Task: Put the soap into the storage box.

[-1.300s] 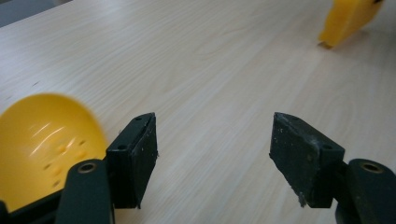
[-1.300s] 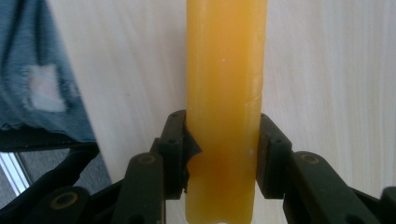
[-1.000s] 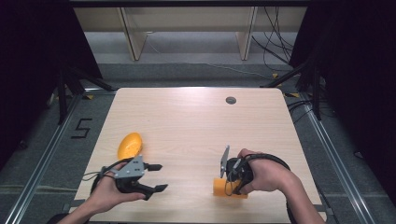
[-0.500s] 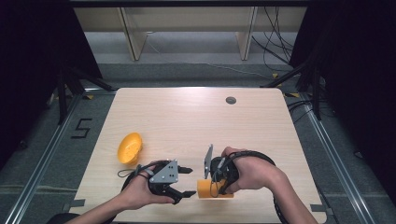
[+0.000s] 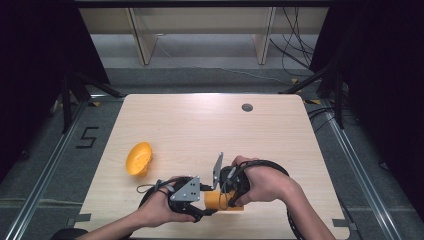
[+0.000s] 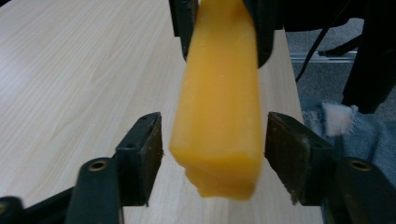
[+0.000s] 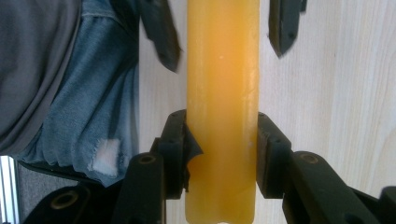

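1. My right gripper is clamped on the orange block; both pads press flat against its long sides, and the block runs straight ahead from the jaws.
2. In the high view that same right gripper sits near the table's near edge, with the orange block sticking out from it toward my left hand.
3. My left gripper has its jaws around the free end of the orange block. The jaws have just been closing, with the block between them.
4. A narrow gap shows between each left pad and the block's sides; the pads do not yet press on it, so I record this gripper as not gripping.
5. In the high view my left gripper meets the right one tip to tip, the block bridging the two.
6. An orange bowl-shaped piece lies on the table, well apart from my left gripper, on its far outer side.
7. A small dark round mark sits far ahead of both grippers, near the table's far edge.
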`<state>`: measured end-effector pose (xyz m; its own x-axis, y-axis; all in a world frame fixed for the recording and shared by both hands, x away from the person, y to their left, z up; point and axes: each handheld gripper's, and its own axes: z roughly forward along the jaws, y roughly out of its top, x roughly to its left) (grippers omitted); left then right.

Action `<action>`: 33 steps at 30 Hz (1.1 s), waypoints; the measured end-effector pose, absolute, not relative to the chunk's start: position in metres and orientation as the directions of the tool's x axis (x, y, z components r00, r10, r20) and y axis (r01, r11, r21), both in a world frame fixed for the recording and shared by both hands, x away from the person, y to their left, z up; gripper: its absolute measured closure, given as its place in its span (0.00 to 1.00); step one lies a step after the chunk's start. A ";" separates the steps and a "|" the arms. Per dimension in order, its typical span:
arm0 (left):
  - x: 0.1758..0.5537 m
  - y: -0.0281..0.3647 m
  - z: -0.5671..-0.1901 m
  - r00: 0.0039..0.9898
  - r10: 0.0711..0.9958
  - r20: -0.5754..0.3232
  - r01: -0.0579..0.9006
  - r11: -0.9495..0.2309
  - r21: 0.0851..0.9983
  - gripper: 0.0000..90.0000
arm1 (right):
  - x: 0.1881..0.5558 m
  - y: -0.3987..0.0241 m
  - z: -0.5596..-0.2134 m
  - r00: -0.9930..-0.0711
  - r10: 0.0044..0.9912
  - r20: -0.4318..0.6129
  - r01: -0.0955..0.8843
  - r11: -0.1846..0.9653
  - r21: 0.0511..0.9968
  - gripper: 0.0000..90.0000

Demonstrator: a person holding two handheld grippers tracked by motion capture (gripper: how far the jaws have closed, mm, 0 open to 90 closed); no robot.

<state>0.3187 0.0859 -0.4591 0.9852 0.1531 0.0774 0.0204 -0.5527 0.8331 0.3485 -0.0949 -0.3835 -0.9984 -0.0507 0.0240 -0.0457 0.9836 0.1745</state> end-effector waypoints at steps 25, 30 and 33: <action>0.318 0.095 -0.446 0.989 0.144 0.026 0.053 -0.519 0.853 0.67 | 0.340 -0.095 -0.368 -1.000 -0.017 -0.005 -0.017 0.963 0.268 0.52; 0.322 0.107 -0.439 0.979 0.196 0.052 0.062 -0.532 0.844 0.67 | 0.341 -0.127 -0.349 -0.997 0.064 -0.041 0.042 0.915 0.401 0.45; 0.325 0.117 -0.438 0.968 0.245 0.051 0.089 -0.529 0.844 0.67 | 0.340 -0.150 -0.344 -0.988 0.146 -0.056 0.104 0.880 0.464 0.42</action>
<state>0.3247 0.1170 -0.4376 0.9682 0.2450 0.0514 0.0891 -0.5292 0.8438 0.3395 -0.1504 -0.3443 -0.9877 0.1464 -0.0555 0.1044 0.8797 0.4640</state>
